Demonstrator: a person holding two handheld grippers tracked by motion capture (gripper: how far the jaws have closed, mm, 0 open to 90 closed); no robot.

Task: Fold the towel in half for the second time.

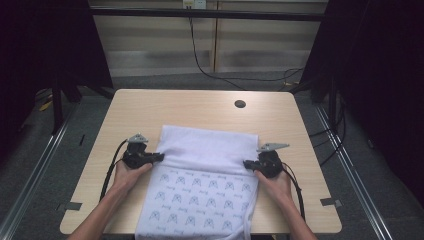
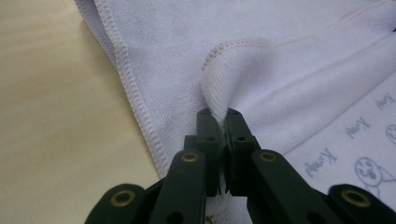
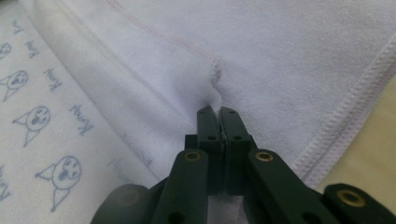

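— High view: the white towel (image 1: 200, 185) lies on the table (image 1: 200, 107), far edge folded back halfway.

— Both tools? Left gripper (image 2: 223, 116) and right gripper (image 3: 219, 114) are clamped on that hem; I'd say the fold remains unfinished.

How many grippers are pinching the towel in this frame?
2. The left gripper clamps the towel at its left edge; the right gripper clamps its right edge.
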